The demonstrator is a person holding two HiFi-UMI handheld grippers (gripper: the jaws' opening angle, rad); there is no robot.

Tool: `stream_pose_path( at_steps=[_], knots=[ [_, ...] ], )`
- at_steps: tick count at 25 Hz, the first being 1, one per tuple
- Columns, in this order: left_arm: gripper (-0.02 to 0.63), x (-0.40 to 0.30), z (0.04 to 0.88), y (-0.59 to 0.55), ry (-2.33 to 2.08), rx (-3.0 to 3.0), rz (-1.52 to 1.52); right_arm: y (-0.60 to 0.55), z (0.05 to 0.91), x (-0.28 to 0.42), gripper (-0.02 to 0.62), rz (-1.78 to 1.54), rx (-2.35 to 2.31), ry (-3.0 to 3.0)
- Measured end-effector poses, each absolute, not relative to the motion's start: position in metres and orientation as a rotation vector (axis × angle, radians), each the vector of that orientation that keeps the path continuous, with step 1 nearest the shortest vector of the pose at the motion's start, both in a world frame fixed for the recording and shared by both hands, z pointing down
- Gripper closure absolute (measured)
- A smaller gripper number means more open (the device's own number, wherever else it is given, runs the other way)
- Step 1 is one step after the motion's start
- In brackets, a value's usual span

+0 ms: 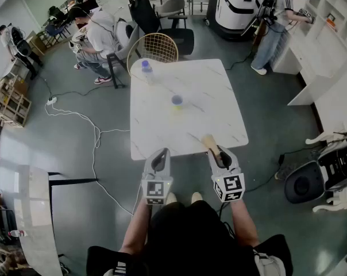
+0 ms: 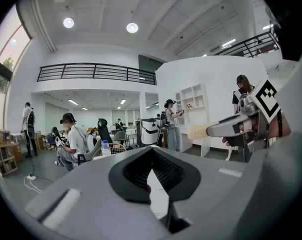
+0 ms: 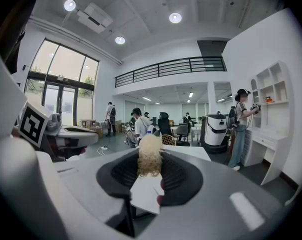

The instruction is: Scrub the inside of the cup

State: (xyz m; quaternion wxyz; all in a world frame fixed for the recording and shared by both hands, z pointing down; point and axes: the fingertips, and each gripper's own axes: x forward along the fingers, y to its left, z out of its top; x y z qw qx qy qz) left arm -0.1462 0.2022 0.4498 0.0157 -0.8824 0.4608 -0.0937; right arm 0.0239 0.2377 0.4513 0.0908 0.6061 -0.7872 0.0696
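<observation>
Left tool point(image 1: 160, 153) clenched empty, right tool point(image 1: 221, 152) tight around a tan brush point(image 1: 208, 141), blue cup point(image 1: 177, 100) well beyond on table point(image 1: 219, 96)

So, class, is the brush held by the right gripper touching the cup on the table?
Apart. In the head view the brush hangs over the near edge of the table, the cup stands mid-table, bare surface between.

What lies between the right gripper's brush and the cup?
Nothing: only bare tabletop separates the brush from the cup, seen in the head view.
</observation>
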Motion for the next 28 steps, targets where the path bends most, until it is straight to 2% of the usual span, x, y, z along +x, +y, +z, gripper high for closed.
stream_pose_path(
  at_steps=[28],
  knots=[
    [0.598,-0.194,0.452,0.155,1.289,-2.835,-0.208,0.207,0.439,-0.027,0.486,0.195,1.956,-2.215]
  ],
)
